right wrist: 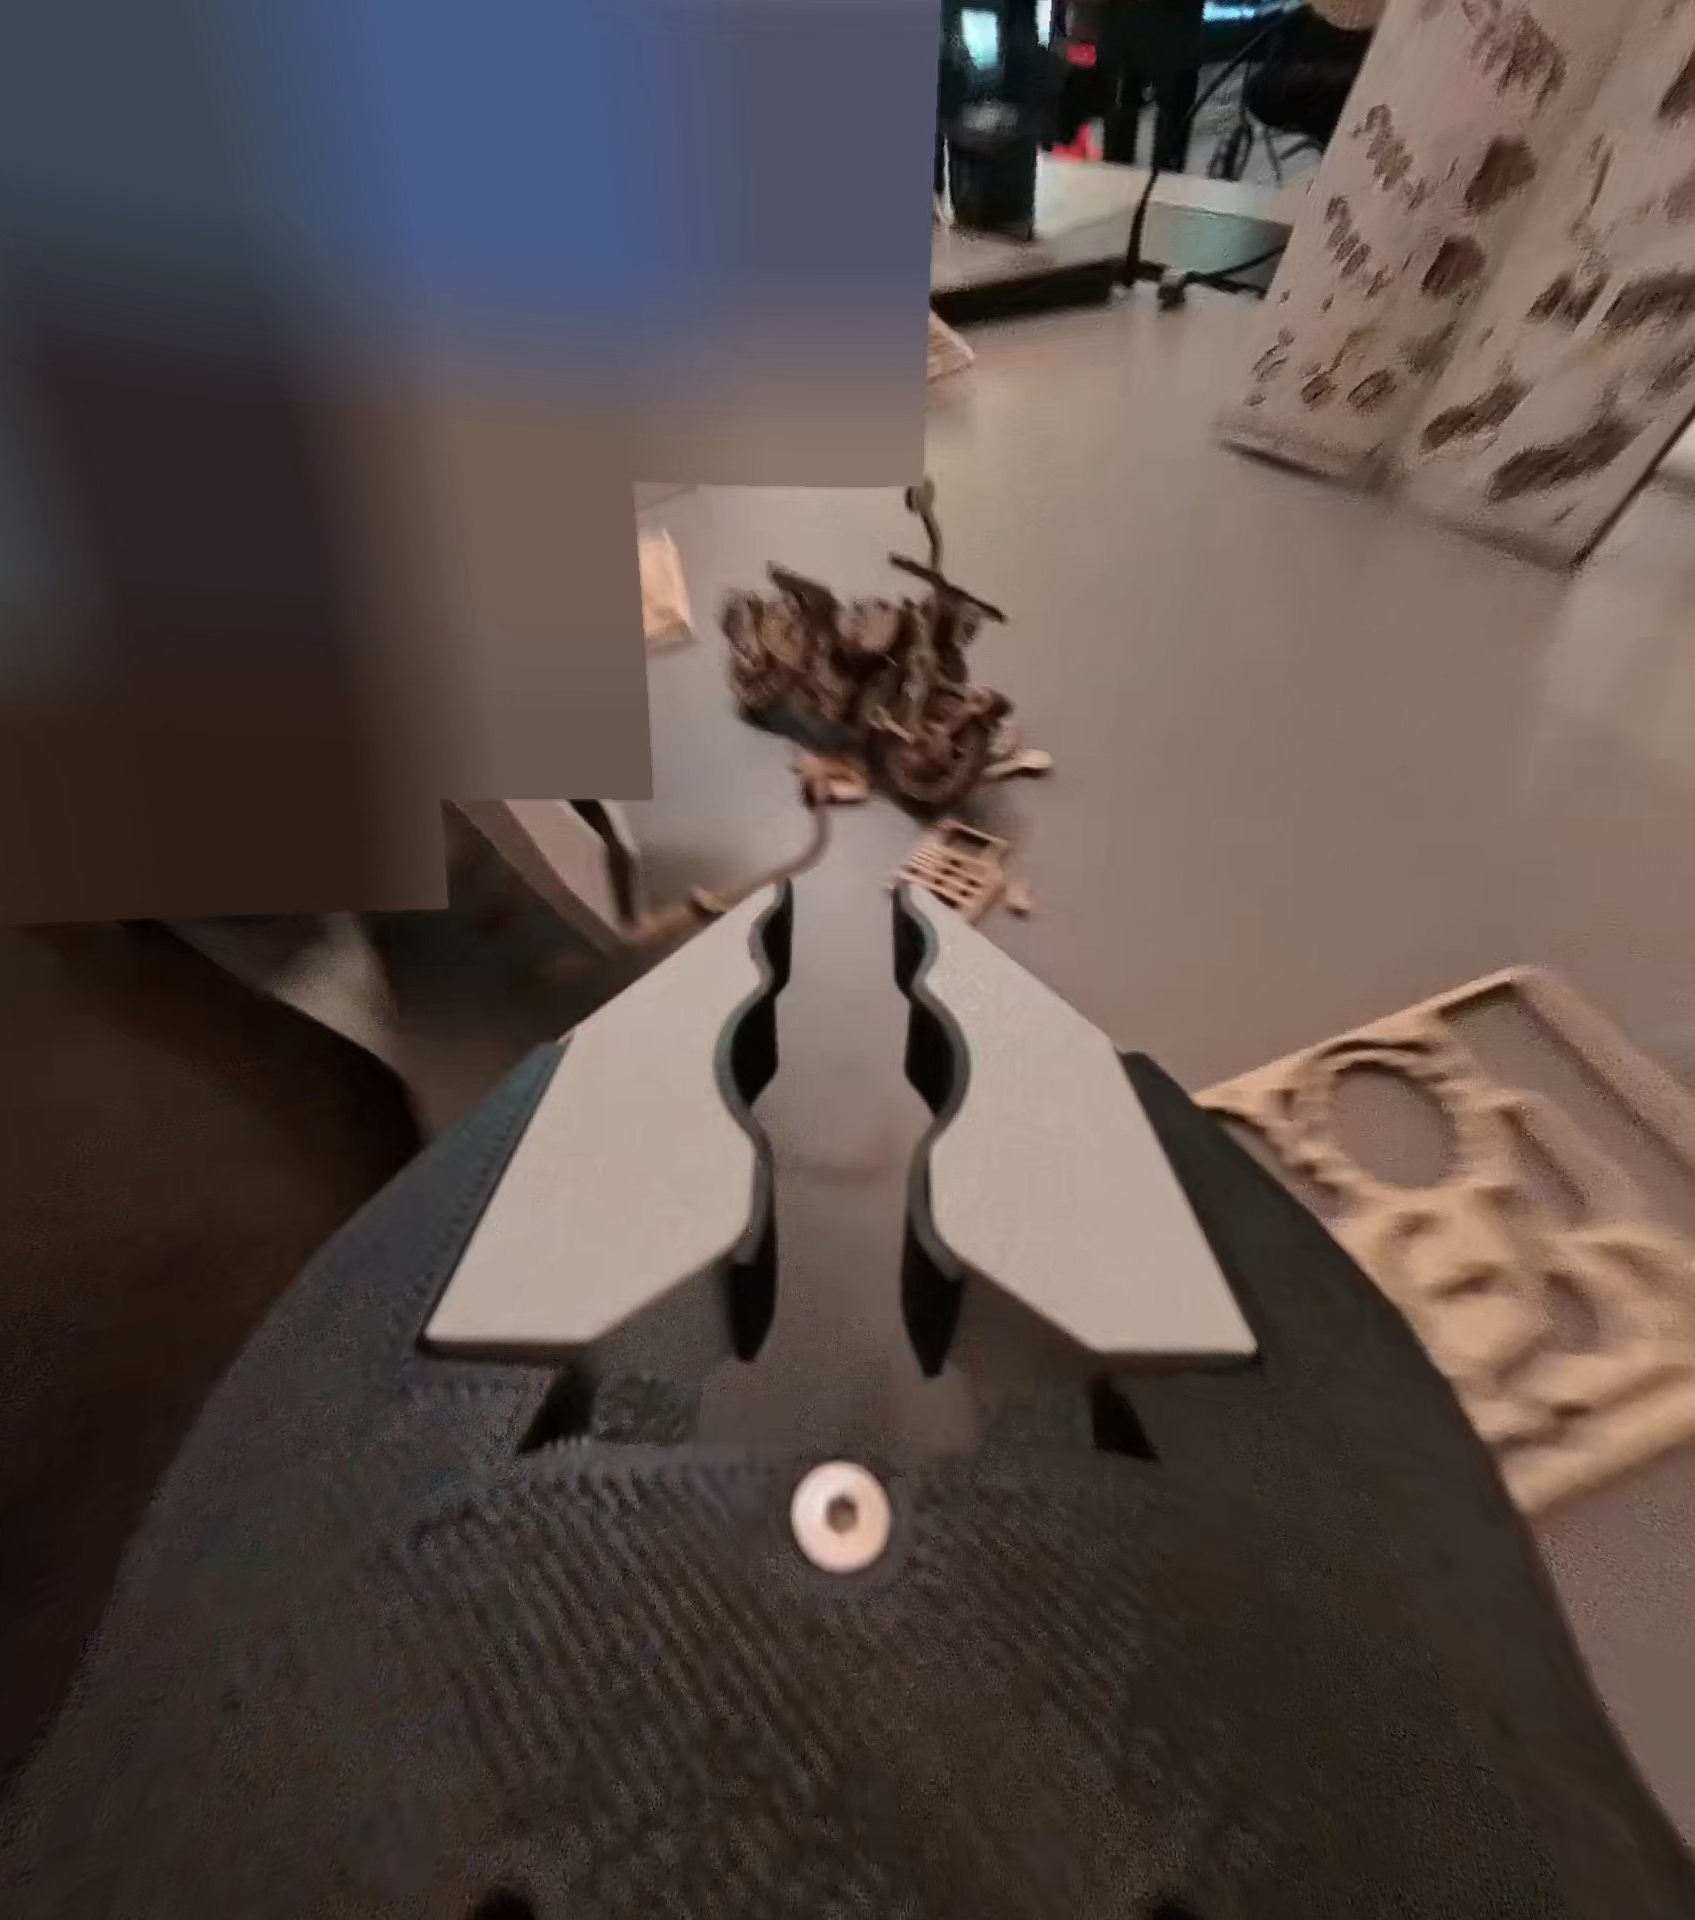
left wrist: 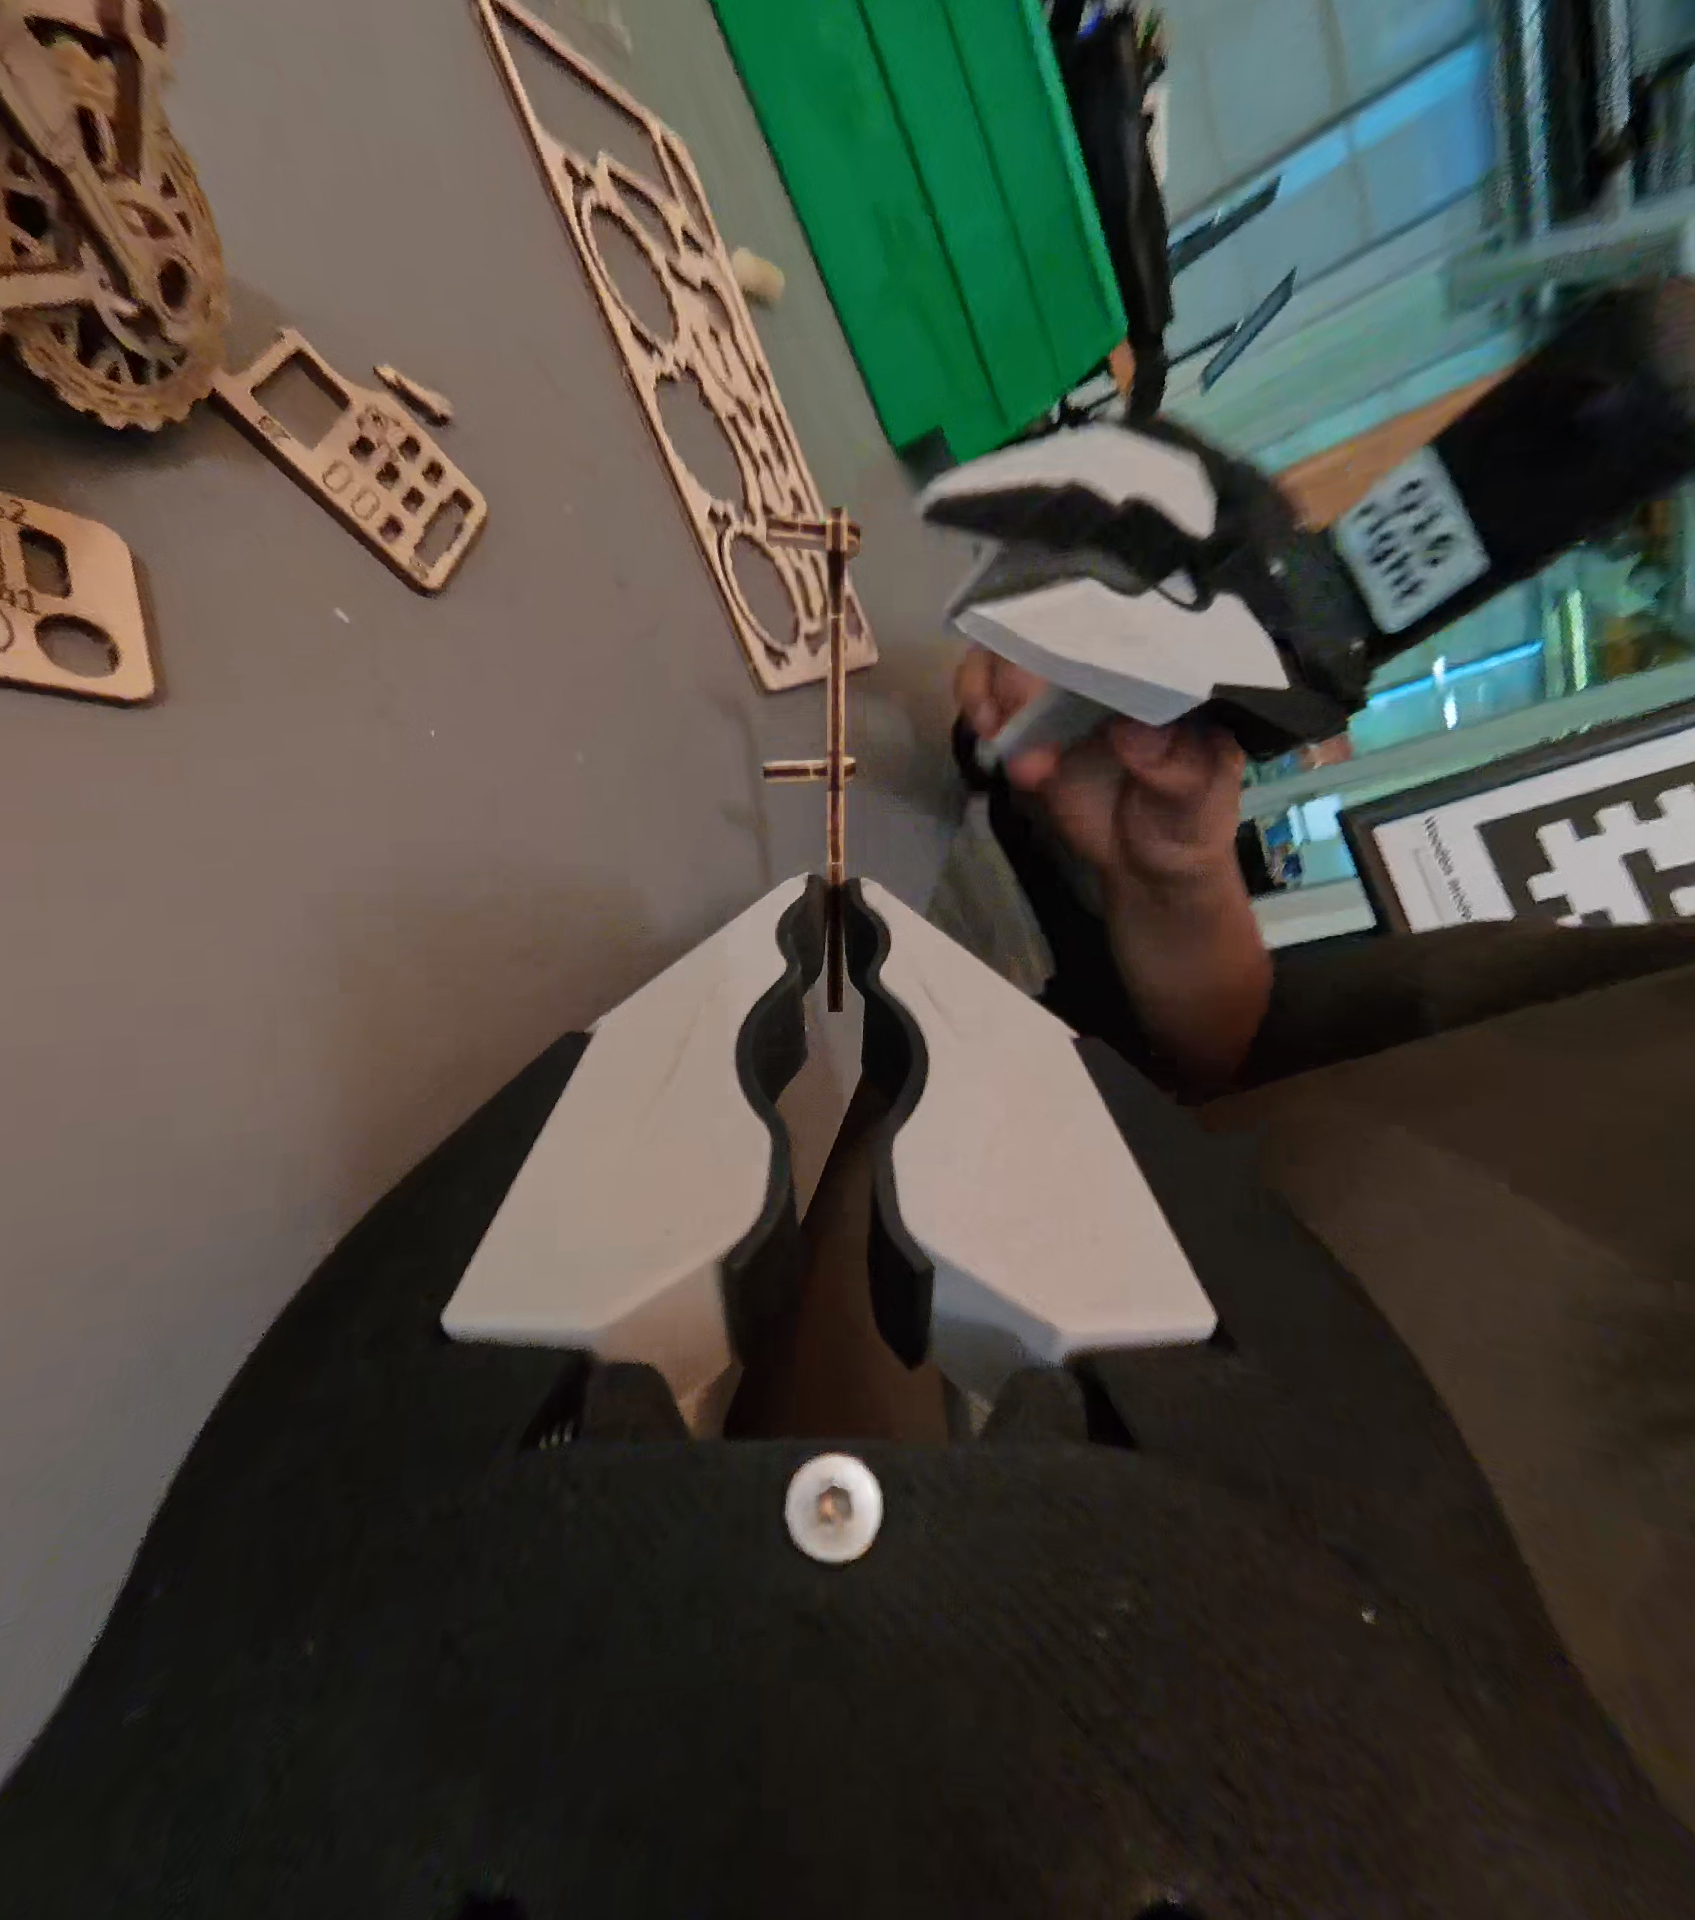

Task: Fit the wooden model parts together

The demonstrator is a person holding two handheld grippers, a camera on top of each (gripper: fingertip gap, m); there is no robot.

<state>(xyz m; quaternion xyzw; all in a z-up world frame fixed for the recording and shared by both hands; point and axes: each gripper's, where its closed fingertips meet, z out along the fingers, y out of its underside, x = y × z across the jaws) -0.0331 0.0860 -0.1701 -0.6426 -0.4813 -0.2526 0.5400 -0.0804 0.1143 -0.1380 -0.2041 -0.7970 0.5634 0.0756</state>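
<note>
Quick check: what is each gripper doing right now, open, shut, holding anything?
Left gripper: shut on a thin wooden strip with two small crosspieces.
Right gripper: open, holding nothing.

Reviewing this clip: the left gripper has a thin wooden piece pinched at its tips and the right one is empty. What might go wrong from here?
1. The left gripper pinches the thin wooden strip only by its end, at the very fingertips; it may pivot or slip when pushed.
2. The strip is slender, with small crosspieces, so it might snap under sideways force.
3. The right gripper is open and motion-blurred in both views; a fast approach could knock the strip.
</note>
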